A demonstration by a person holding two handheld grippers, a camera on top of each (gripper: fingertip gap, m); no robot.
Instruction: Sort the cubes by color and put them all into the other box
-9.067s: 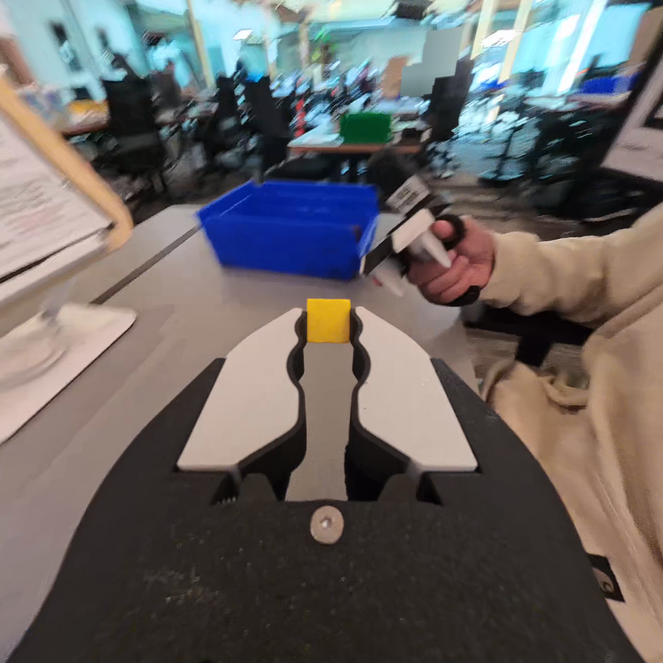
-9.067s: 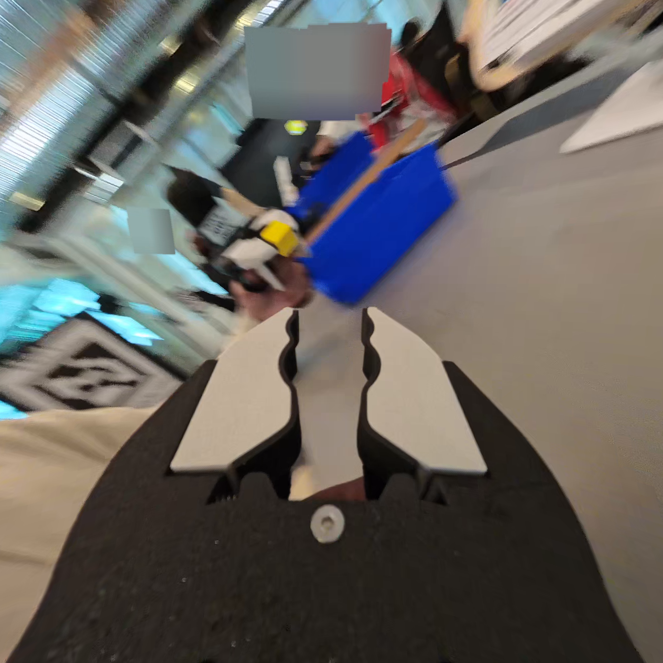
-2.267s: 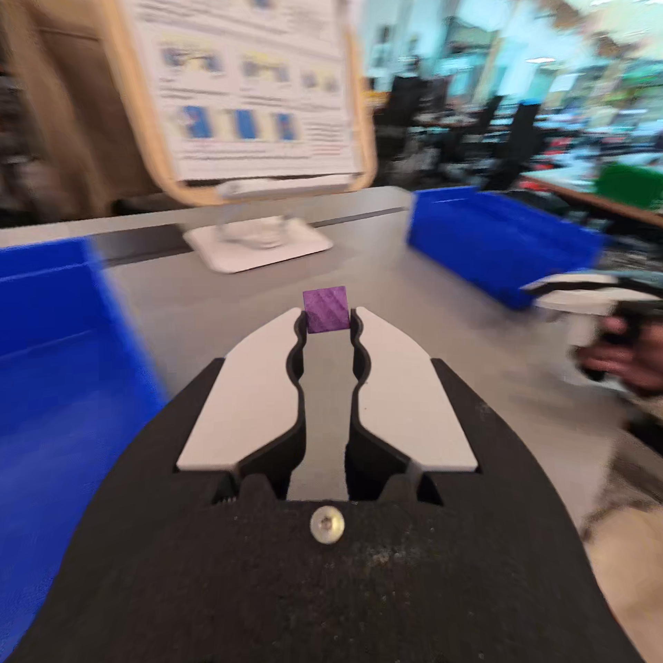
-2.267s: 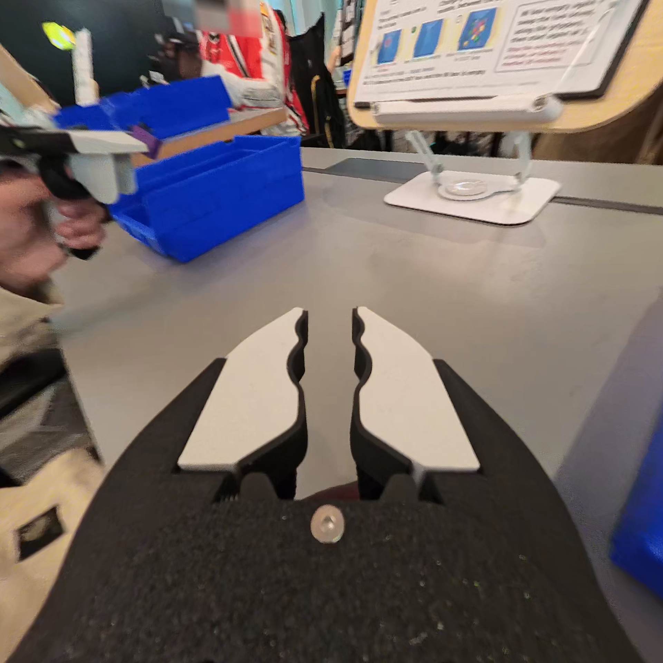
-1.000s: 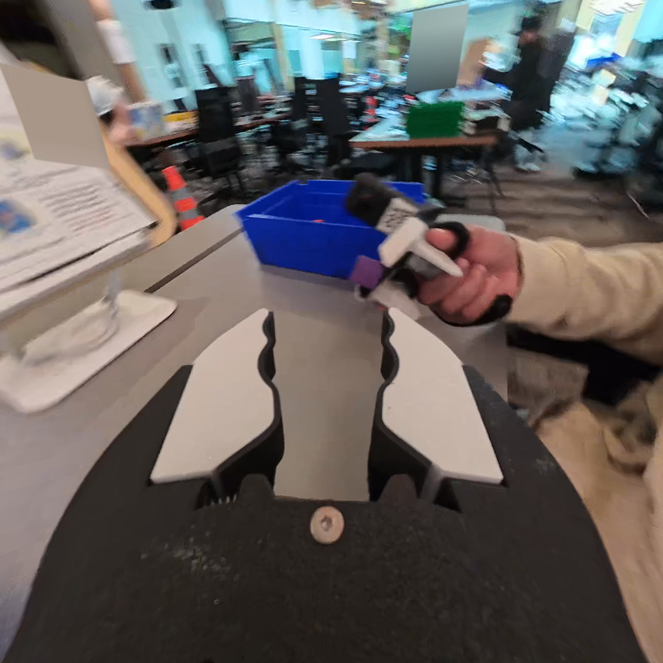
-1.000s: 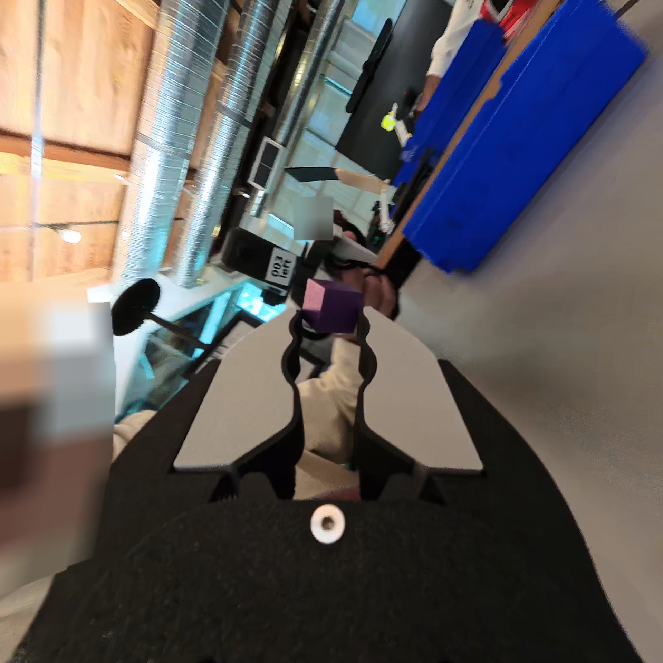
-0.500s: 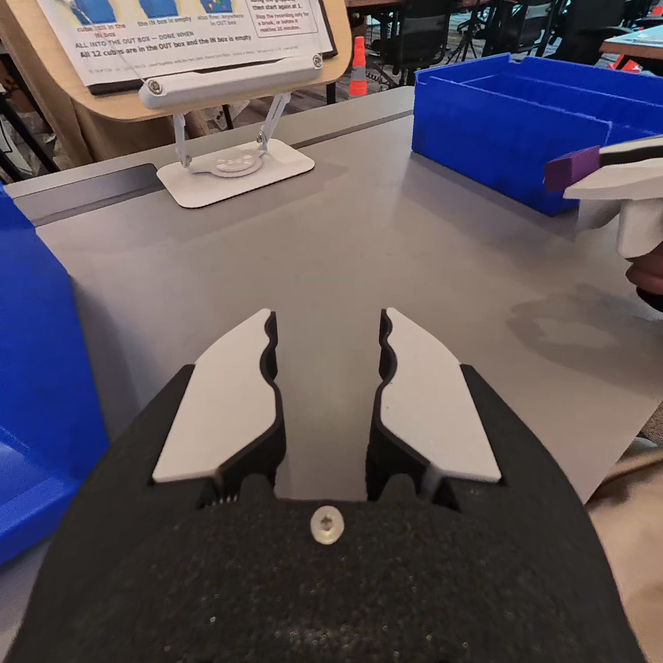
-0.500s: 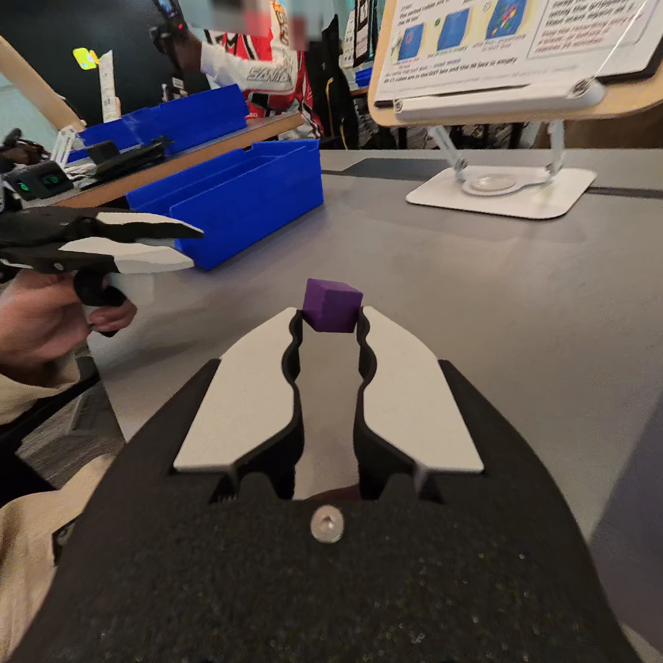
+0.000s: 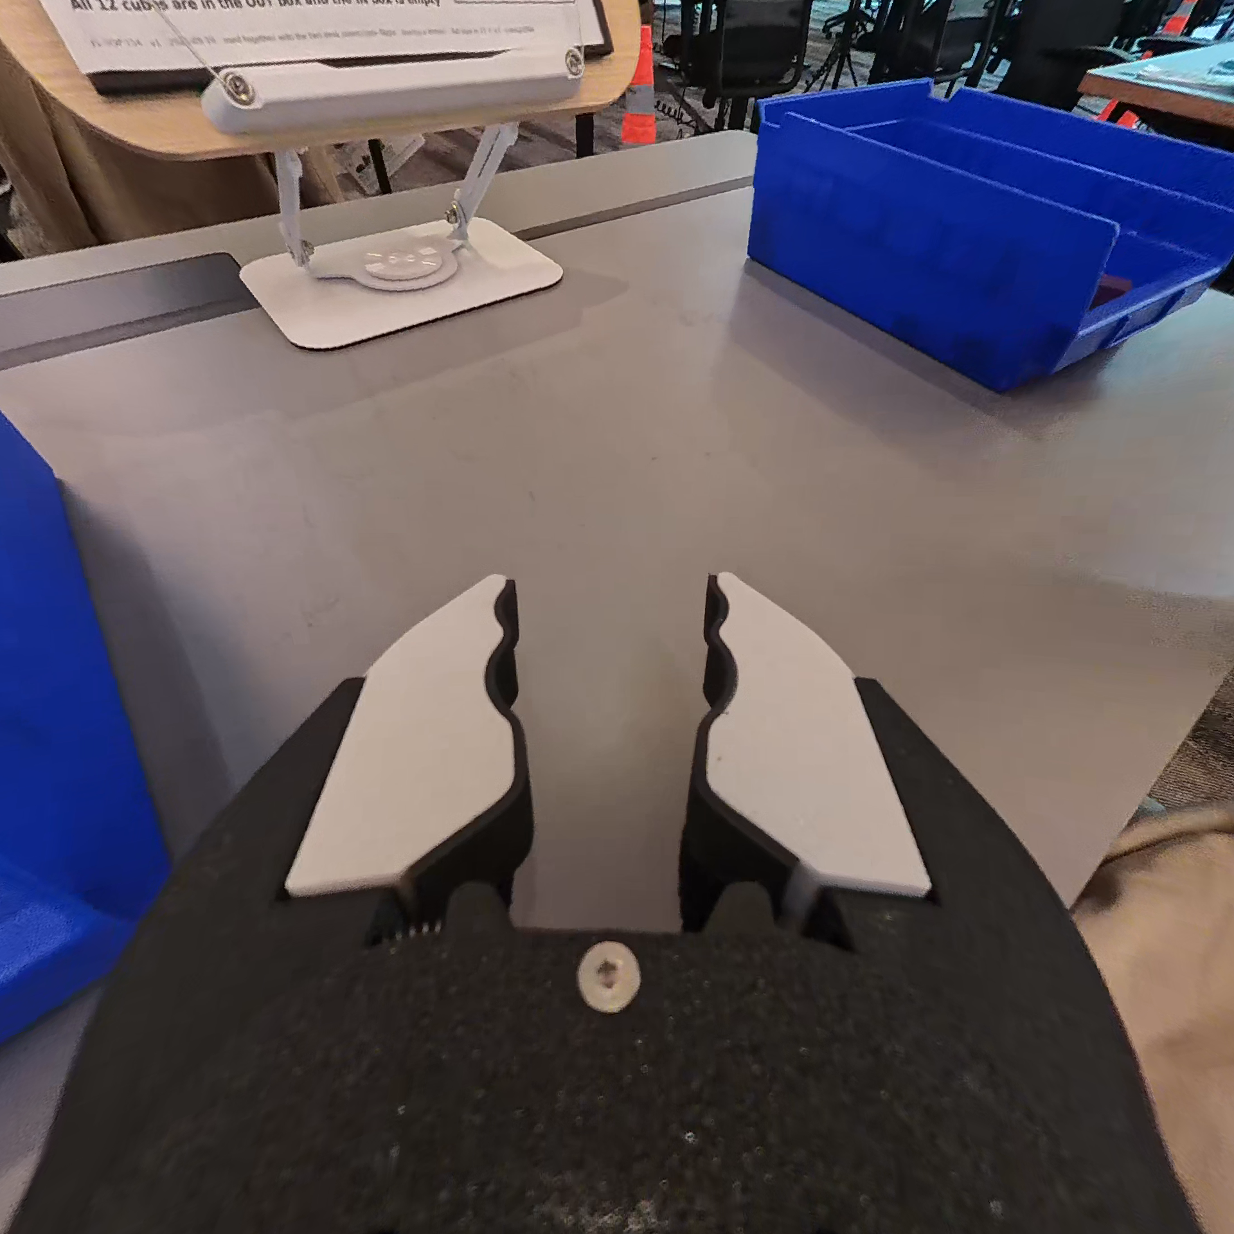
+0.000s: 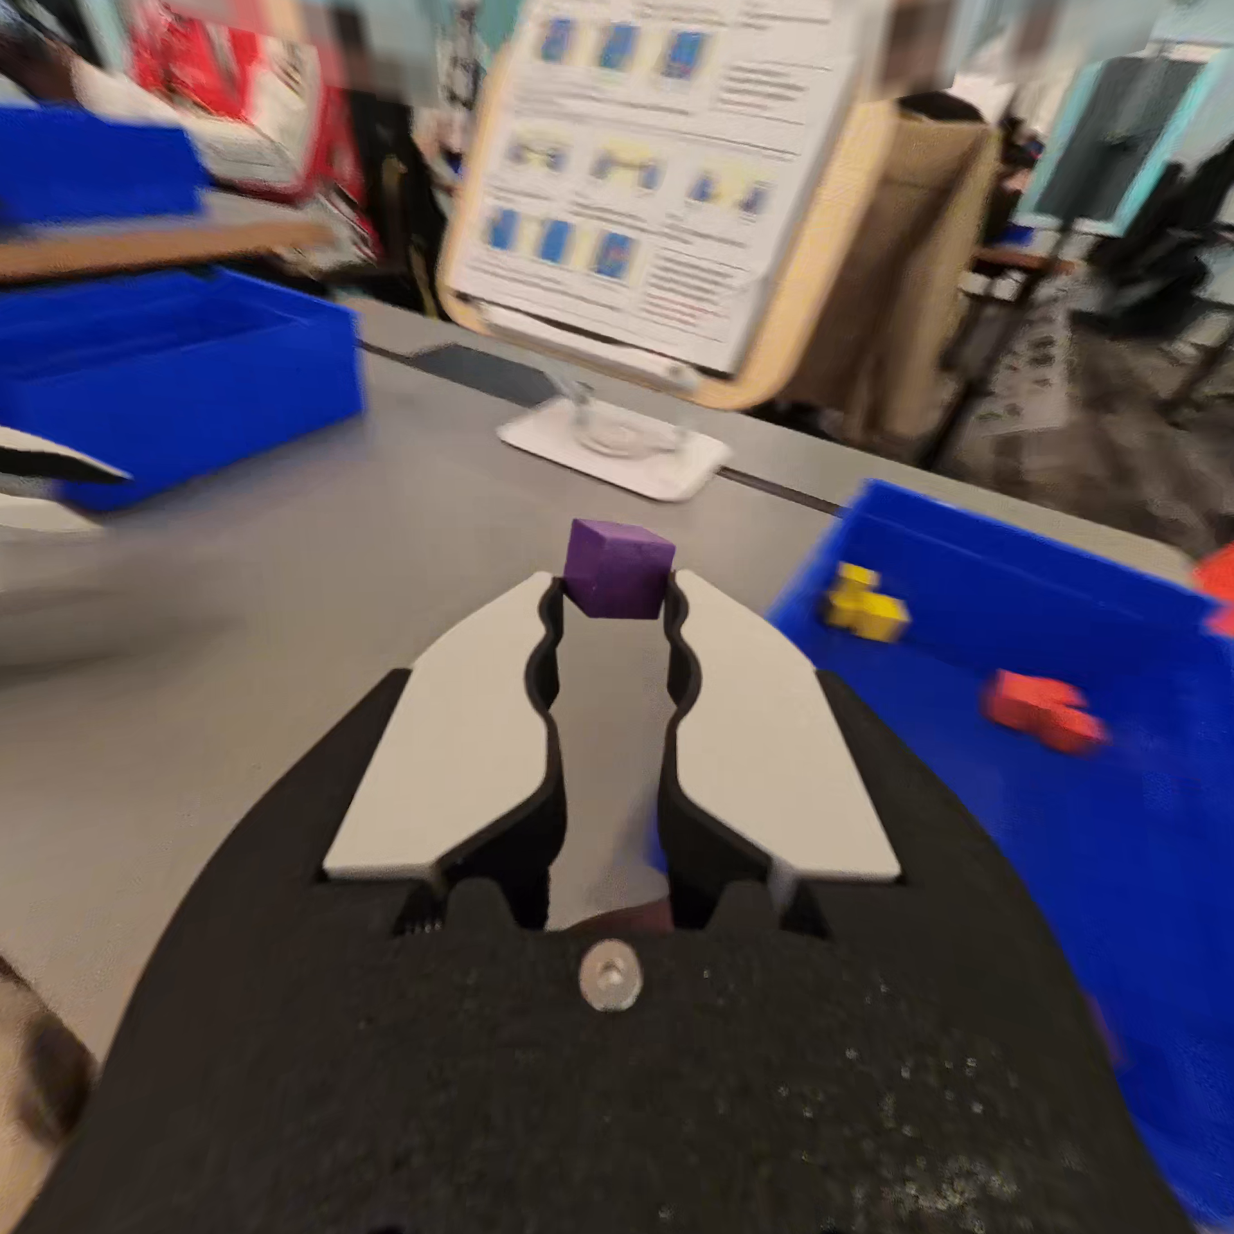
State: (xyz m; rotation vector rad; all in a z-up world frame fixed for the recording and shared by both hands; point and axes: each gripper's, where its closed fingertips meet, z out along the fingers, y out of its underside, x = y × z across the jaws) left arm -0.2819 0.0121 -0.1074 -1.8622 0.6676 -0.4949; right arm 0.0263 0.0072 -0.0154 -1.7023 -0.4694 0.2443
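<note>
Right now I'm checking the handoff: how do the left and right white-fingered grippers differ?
The left gripper is open and empty; the right gripper is shut on a purple cube. The left points over bare grey table; the right is beside a blue bin. Both share white fingers.

Both wrist views face the stand [image 9: 400, 280] [image 10: 614, 454] across the table [image 9: 601, 434].

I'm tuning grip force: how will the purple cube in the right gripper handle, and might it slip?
The purple cube looks rigid: crisp edges, undented between the right gripper fingertips. Probably light, being small. It's pinched only at the tips, corner forward, so it may twist or slip.
</note>
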